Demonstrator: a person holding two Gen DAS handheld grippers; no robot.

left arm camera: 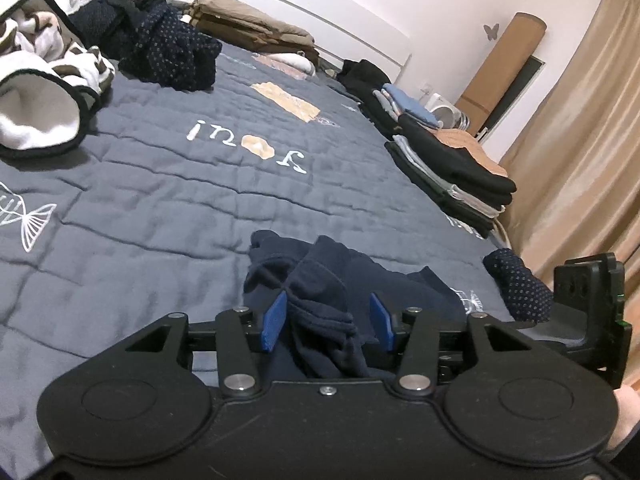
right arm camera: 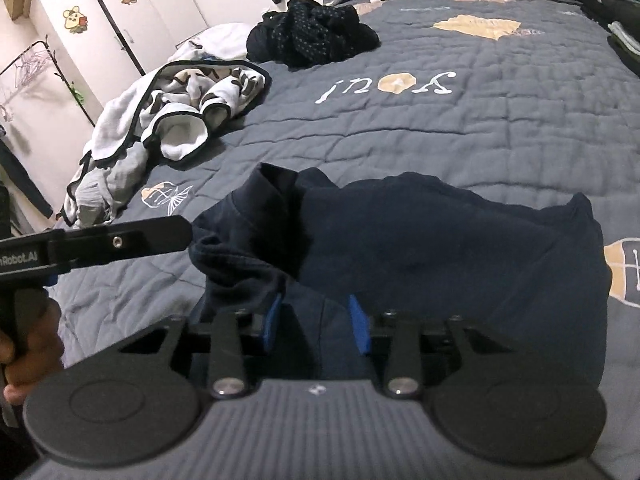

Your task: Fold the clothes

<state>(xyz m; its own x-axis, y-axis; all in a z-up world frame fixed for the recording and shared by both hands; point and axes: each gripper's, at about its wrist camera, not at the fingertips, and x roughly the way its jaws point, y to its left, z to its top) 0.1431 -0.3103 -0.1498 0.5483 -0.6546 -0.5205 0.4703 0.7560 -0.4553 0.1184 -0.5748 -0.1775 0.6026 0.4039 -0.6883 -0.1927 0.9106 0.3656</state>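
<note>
Navy garment [right arm camera: 420, 248] lies crumpled at the near edge of the bed [left arm camera: 140, 200], half spread, one bunched end toward the left. Left gripper [left arm camera: 328, 316]: fingers parted, a twisted fold of the garment sits between them, pads seemingly not pressing, though cloth hides the contact. Right gripper [right arm camera: 314, 320]: fingers parted over the cloth, nothing pinched. Risk: closing now grabs several layers of the bunch, so the fold comes out lopsided; a thin pinch could slip. Folded stacks [left arm camera: 448, 168] on the far side, unfolded dotted pile [left arm camera: 168, 52] and white blanket [right arm camera: 168, 116] well apart.
</note>
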